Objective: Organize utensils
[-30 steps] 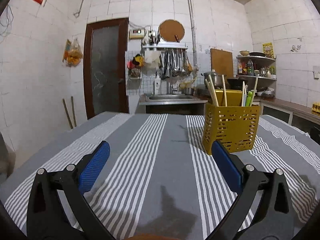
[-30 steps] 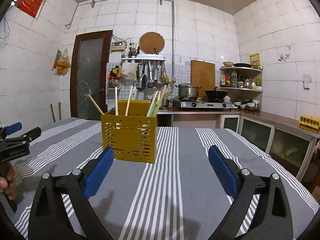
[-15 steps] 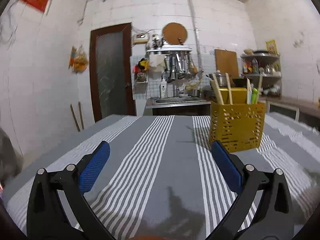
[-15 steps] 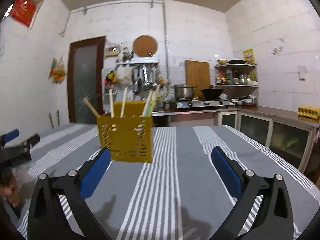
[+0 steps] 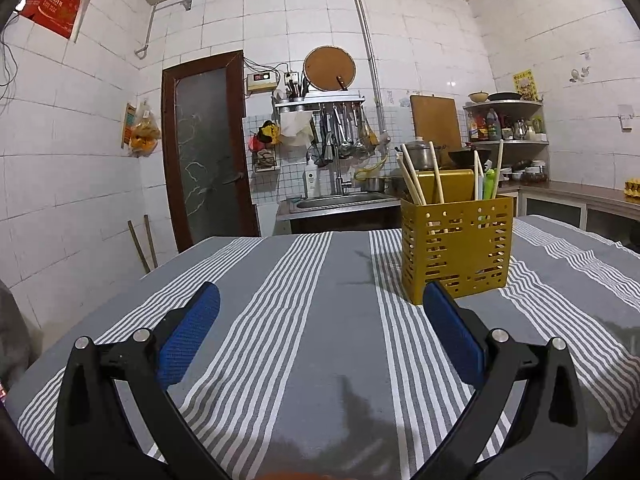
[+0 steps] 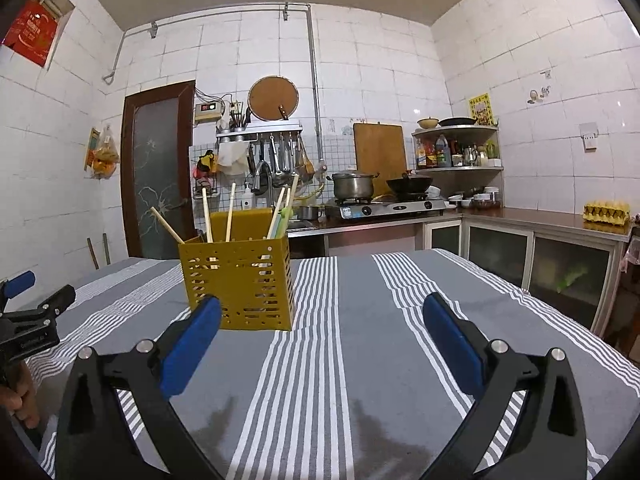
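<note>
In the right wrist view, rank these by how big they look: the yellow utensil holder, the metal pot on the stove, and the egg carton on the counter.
1. Yellow utensil holder, though nearest the camera.
2. Metal pot.
3. Egg carton, close to the pot's apparent size; unsure.

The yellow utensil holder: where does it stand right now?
The yellow utensil holder stands upright on the striped tablecloth, ahead-right in the left wrist view, ahead-left in the right wrist view, with no gripper touching it.
</note>
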`<state>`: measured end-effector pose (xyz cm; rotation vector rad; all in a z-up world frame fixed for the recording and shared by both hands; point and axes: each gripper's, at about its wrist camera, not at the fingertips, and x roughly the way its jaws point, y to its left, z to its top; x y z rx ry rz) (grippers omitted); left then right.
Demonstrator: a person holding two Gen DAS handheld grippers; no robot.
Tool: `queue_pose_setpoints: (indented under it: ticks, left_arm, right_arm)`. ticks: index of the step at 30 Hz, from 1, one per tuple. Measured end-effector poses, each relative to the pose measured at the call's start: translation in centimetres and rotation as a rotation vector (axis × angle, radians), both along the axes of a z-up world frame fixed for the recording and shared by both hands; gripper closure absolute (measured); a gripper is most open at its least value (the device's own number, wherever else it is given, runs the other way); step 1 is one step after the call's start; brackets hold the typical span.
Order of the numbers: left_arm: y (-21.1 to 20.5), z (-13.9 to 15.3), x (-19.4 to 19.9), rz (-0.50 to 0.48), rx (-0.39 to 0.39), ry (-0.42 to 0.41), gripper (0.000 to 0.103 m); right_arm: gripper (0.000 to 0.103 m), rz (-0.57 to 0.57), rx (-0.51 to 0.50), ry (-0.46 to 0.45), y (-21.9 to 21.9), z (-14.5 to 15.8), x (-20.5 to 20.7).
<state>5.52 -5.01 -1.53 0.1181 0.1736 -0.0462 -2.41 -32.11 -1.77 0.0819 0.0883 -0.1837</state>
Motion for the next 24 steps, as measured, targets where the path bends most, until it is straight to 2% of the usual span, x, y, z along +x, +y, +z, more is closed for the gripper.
queue_pose_setpoints:
  ticks: [24]
  left_arm:
    - [0.00, -0.04, -0.02, -0.003, -0.002, 0.000, 0.005]
  right_arm:
    - [0.005, -0.004, -0.041, 0.002, 0.79, 0.23, -0.05]
